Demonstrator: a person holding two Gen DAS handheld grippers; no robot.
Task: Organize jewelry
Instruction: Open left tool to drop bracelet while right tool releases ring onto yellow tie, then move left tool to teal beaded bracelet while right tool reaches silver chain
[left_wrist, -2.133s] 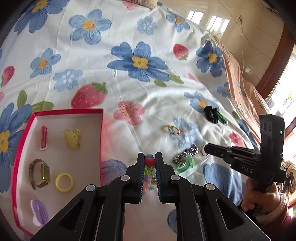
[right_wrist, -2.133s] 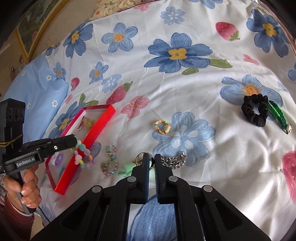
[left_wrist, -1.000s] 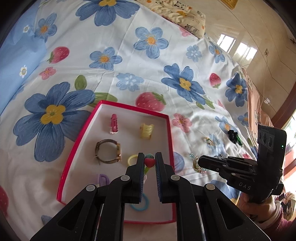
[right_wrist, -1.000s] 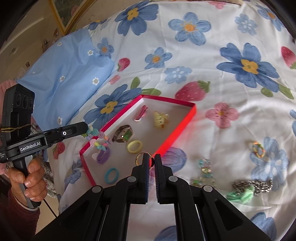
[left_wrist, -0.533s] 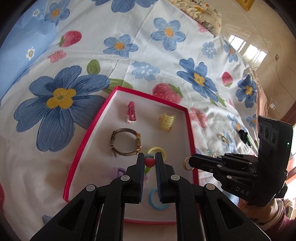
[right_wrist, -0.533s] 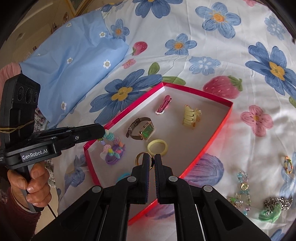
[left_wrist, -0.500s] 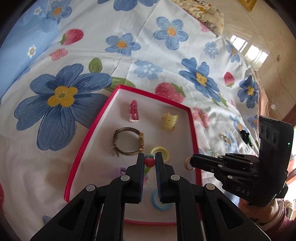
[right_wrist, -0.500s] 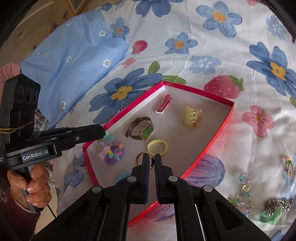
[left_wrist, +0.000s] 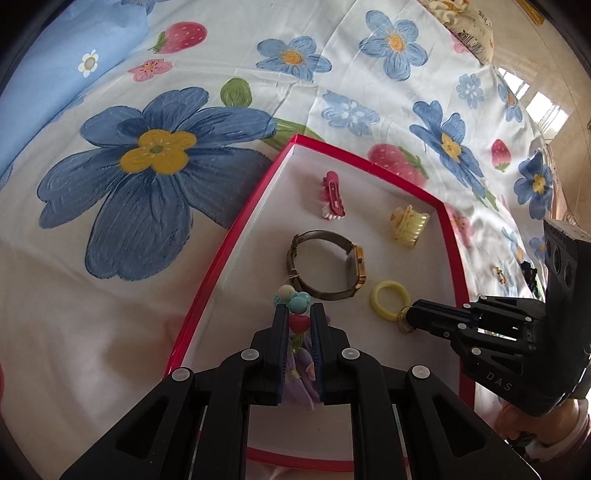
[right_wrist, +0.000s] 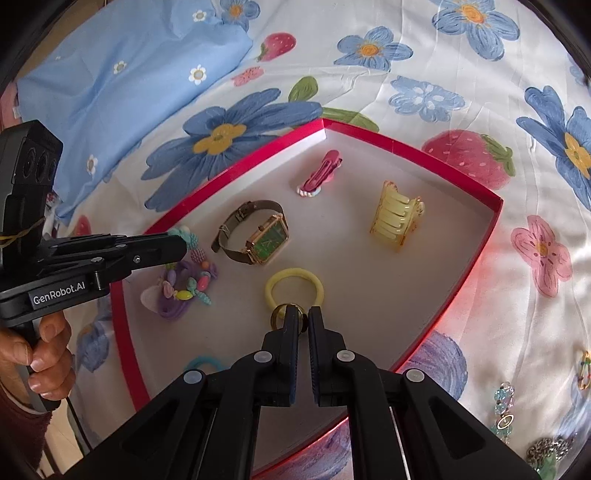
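Observation:
A red box (left_wrist: 236, 236) (right_wrist: 491, 236) with a white floor lies on the flowered bedsheet. In it are a pink clip (right_wrist: 319, 173), a yellow claw clip (right_wrist: 395, 219), a watch (right_wrist: 258, 232), a yellow ring band (right_wrist: 294, 288), a purple tie (right_wrist: 173, 306) and a blue band (right_wrist: 203, 363). My left gripper (left_wrist: 300, 314) is shut on a colourful beaded bracelet (left_wrist: 295, 302), low over the box's left side. My right gripper (right_wrist: 303, 314) is shut on a gold ring (right_wrist: 280, 315) just above the yellow band.
Loose jewelry lies on the sheet right of the box: a bead chain (right_wrist: 504, 410), a silver chain (right_wrist: 546, 448), a small rainbow ring (right_wrist: 583, 365). A blue pillow (right_wrist: 122, 74) lies at the far left.
Both grippers have moved from the loose jewelry leftward over the box and down close to its floor, each still holding its piece.

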